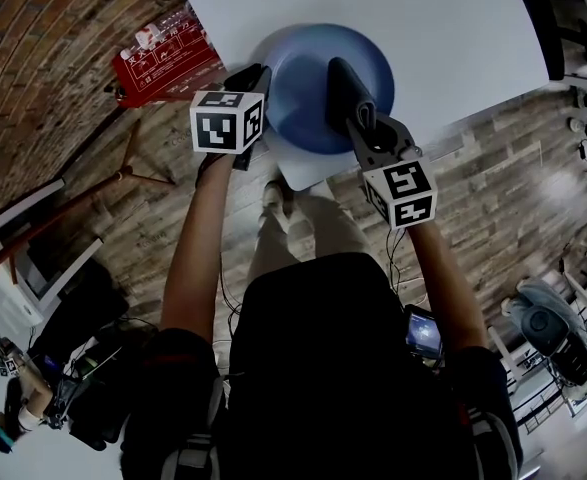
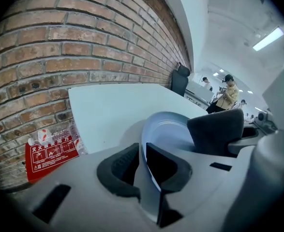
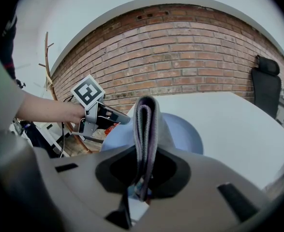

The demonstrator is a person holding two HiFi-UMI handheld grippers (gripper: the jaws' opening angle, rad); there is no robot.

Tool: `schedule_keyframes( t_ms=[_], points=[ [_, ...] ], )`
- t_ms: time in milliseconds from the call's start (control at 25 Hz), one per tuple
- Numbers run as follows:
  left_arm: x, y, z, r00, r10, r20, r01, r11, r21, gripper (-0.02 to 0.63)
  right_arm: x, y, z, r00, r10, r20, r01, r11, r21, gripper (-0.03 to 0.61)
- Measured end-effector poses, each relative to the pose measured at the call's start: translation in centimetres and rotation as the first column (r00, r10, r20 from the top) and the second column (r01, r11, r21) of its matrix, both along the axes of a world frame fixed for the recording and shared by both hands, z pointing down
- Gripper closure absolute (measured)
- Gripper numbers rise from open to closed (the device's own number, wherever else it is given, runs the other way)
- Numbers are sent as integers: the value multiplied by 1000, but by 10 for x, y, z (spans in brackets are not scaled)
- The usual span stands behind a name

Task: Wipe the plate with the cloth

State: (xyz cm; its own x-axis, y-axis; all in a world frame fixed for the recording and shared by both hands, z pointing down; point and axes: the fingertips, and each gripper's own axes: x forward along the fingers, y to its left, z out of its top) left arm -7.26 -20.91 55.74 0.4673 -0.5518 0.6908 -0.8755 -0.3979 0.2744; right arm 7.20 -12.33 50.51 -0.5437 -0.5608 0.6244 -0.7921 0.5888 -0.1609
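Observation:
A pale blue plate (image 1: 308, 83) is over the near corner of the white table (image 1: 453, 28). My left gripper (image 1: 261, 80) is shut on the plate's left rim, and the rim (image 2: 142, 149) runs edge-on between the jaws in the left gripper view. My right gripper (image 1: 351, 103) is shut on a folded dark grey cloth (image 1: 345, 90), which lies against the plate's right half. The cloth (image 3: 145, 124) stands upright between the jaws, with the plate (image 3: 183, 132) behind it and the left gripper (image 3: 103, 114) to the left. From the left gripper view the cloth (image 2: 215, 129) rests on the plate (image 2: 168, 132).
A red notice board (image 1: 163, 63) leans by the brick wall left of the table. A wooden coat stand (image 3: 47, 66) rises on the left. A black office chair (image 3: 265, 81) sits at the table's far end. People (image 2: 226, 94) stand far off.

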Motion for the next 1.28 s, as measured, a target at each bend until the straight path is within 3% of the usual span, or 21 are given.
schedule_keyframes(
  t_ms=[1280],
  points=[
    [-5, -1, 0, 993, -119, -14, 119, 993, -15, 586, 1, 3, 4, 1000, 9, -3, -9, 1000, -5, 525]
  ],
)
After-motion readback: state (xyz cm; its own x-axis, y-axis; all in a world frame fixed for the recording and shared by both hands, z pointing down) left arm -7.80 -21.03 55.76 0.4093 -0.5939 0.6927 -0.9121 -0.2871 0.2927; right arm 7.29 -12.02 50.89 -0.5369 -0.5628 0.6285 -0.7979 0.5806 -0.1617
